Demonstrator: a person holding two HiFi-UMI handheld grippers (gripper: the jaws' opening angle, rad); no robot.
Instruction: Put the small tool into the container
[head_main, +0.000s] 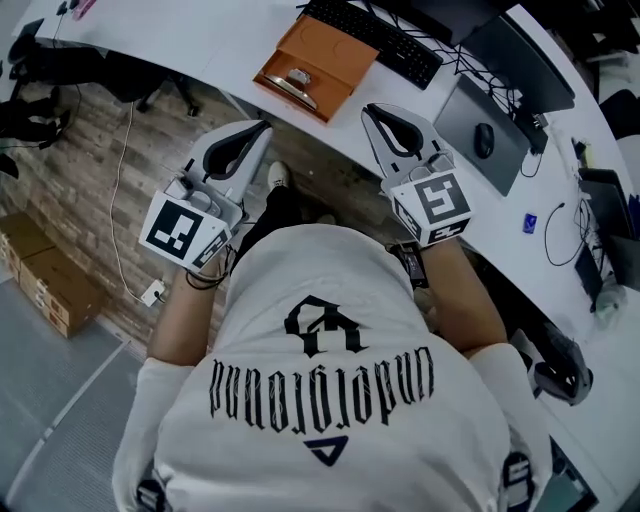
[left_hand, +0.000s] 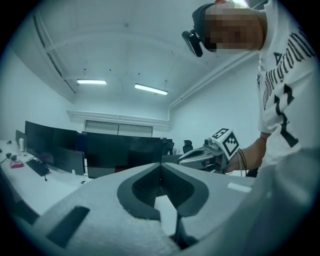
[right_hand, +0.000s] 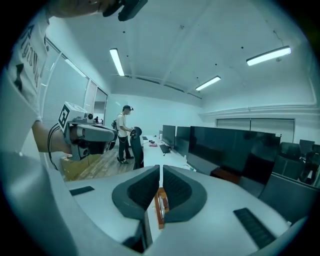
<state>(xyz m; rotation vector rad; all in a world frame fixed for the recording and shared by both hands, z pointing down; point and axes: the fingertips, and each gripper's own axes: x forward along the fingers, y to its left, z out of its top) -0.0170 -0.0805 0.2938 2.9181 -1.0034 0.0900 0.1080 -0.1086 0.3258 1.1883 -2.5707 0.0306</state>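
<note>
At the curved edge of a white desk (head_main: 200, 40), a person in a white printed T-shirt (head_main: 330, 400) holds two tongs chest-high, clear of the surface. Well off to the left of the left tongs (head_main: 265, 127), cardboard boxes (head_main: 45, 270) sit on the wood floor. That pair's jaws are clenched tip to tip on nothing, and its own camera looks over the desk toward a row of dark monitors (left_hand: 120, 150). Ahead of both tongs, between their tips, an orange container (head_main: 340, 50) rests near the desk's edge. The small tool (head_main: 292, 88), a silvery piece, appears to lie inside it already. The right tongs (head_main: 372, 110) are likewise pressed together and empty, aimed so the container shows just beyond the slit between their jaws. Ahead and right of them lie a black keyboard (head_main: 375, 38) and a mouse (head_main: 484, 140). With the tool seemingly housed and both pairs idle, the raised pose reads as a parked one that keeps them clear of the tray.
</note>
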